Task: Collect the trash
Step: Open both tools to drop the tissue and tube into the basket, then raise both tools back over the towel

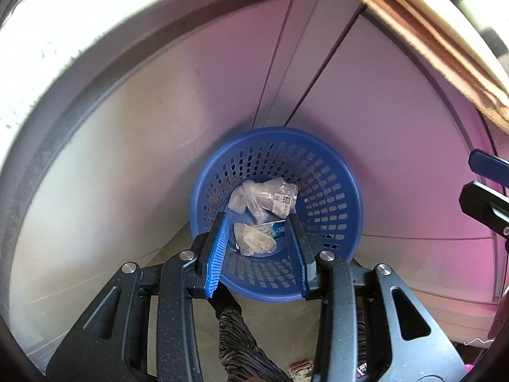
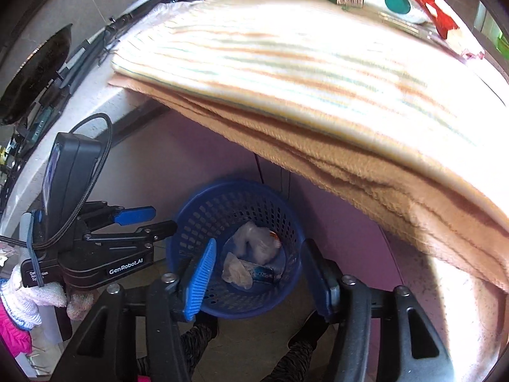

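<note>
Lying in the blue basket [image 1: 346,191], trash [image 1: 261,203] sits below both open hand-held grippers.

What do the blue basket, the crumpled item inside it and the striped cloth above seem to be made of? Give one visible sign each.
Blue basket: moulded plastic, probably, with smooth sheen and regular slots.
Crumpled bag: thin clear plastic film, seemingly; translucent, creased.
Striped cloth: woven towel-like fabric, with ribbed weave and fuzzy edges.
</note>
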### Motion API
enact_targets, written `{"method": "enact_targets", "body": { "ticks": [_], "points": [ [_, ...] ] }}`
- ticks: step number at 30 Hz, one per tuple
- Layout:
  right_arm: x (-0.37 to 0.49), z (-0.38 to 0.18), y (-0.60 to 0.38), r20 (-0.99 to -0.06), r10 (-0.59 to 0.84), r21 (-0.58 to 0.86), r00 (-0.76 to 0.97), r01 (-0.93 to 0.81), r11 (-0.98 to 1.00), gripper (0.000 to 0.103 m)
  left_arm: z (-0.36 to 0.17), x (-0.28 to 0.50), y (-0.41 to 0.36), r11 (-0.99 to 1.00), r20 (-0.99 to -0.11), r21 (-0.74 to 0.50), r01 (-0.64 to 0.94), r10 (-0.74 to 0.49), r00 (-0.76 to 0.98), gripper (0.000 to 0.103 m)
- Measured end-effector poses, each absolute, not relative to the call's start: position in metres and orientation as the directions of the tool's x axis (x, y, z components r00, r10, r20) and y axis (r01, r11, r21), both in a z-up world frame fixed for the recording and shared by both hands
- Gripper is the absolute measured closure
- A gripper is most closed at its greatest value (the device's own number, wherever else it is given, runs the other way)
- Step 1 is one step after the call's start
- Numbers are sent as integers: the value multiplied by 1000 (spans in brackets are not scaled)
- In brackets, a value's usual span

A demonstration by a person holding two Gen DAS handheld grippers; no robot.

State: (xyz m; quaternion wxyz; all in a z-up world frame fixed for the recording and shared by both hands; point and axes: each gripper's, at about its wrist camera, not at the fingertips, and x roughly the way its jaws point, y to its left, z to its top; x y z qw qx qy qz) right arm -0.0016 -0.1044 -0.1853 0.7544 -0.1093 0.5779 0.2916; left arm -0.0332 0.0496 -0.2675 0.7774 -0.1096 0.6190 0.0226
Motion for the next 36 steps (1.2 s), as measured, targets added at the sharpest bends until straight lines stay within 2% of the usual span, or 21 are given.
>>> {"method": "enact_targets", "body": {
  "ticks": [6,8,15,17,20,25,29,36],
  "points": [
    [2,-169,-117,-913,370,210,174,-577,790,30,-243,-33,51,982,-959,-132,-137,-91,269,65],
    [6,-160,-121,-901,396,232,177,-576,784,29,-233,-34,51,983,-953,-135,-128,-93,287,58],
    [9,-121,-144,-857,470,280,210,-577,768,18,-189,-35,53,986,-928,-140,-90,-99,360,58],
    [11,-110,-148,-847,481,280,227,-579,766,16,-175,-33,52,988,-919,-136,-73,-98,383,56],
    [16,-96,-156,-834,490,275,254,-578,768,15,-154,-27,50,989,-898,-136,-58,-98,430,48],
    [28,-75,-176,-805,515,292,296,-558,776,15,-122,-9,45,991,-862,-132,-30,-100,497,47],
    [45,-63,-195,-788,513,281,339,-543,791,14,-102,11,37,991,-831,-130,-14,-101,547,40],
    [94,-53,-236,-769,513,292,382,-504,813,12,-81,56,20,991,-798,-133,-16,-97,595,40]
  ]
}}
